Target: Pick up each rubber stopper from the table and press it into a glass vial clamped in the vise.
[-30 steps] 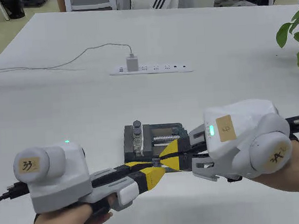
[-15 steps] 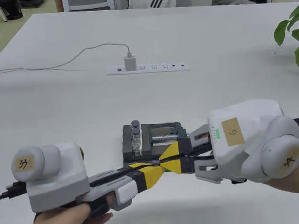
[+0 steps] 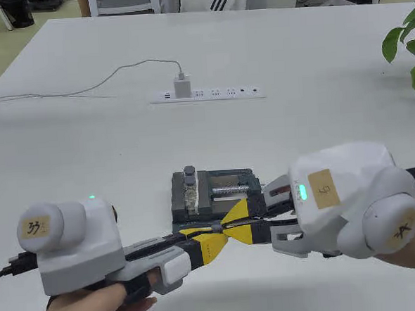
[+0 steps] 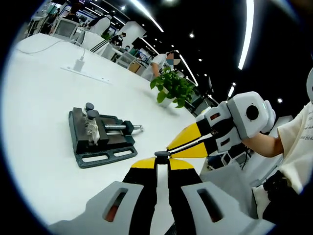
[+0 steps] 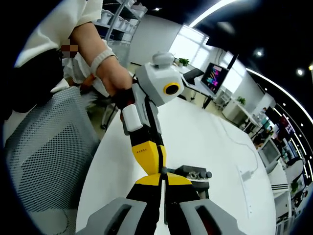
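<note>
A dark green vise (image 3: 213,190) sits mid-table and clamps two glass vials (image 3: 190,187), each with a grey stopper on top. The vise (image 4: 100,134) and its vials (image 4: 91,128) lie left of my left gripper, and the vise (image 5: 195,175) lies just past my right gripper's tips. My left gripper (image 3: 218,232) and right gripper (image 3: 229,227) meet tip to tip in front of the vise. A small dark rubber stopper (image 4: 162,154) sits pinched where the yellow tips touch, also seen as the stopper (image 5: 163,170). Left gripper (image 4: 162,157) and right gripper (image 5: 163,174) both have their jaws together on it.
A white power strip (image 3: 207,94) with a charger and cable lies at the far middle of the white table (image 3: 87,149). Plant leaves (image 3: 406,44) hang over the right edge. A mesh chair (image 5: 44,147) stands beside the table.
The two grippers stay tip to tip in front of the vise. The right gripper has sunk slightly toward the table's near edge.
</note>
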A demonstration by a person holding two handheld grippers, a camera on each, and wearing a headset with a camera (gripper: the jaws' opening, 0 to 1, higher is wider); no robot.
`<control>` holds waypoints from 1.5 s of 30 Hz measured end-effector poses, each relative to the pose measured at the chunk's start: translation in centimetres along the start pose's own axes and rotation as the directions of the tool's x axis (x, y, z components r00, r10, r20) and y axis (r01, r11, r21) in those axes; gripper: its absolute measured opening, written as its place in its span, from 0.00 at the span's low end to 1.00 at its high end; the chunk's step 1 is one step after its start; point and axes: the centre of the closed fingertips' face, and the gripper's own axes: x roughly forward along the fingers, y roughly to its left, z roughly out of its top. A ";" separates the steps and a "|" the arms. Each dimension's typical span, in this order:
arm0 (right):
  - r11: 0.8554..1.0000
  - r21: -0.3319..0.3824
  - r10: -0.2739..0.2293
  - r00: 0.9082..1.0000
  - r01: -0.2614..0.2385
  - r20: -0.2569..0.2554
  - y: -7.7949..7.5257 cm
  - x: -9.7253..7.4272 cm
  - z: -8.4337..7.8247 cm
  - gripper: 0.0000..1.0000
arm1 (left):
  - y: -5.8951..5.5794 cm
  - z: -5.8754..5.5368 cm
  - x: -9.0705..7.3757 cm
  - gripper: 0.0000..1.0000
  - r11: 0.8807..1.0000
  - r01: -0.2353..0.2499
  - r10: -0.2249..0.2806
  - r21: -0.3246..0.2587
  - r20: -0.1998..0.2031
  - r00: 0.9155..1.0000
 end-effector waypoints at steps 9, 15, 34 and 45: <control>0.980 0.188 0.056 0.996 -0.067 0.064 0.4 -0.8 0.2 0.25 | 1.3 -1.2 -0.6 0.03 0.979 -0.047 0.065 0.196 -0.085 0.994; 0.958 0.257 0.118 0.992 -0.128 0.052 1.9 -0.5 -0.6 0.27 | 1.0 -2.2 -0.7 0.03 0.940 -0.009 0.070 0.341 -0.166 0.984; 0.922 0.338 0.175 0.982 -0.188 0.069 3.9 -0.7 -0.8 0.21 | -1.5 -3.8 -0.5 0.04 0.674 0.203 0.094 0.711 -0.354 0.930; 0.922 0.336 0.175 0.981 -0.192 0.079 4.1 -0.3 -0.6 0.16 | -2.1 -3.4 -0.5 0.04 0.610 0.253 0.095 0.751 -0.386 0.918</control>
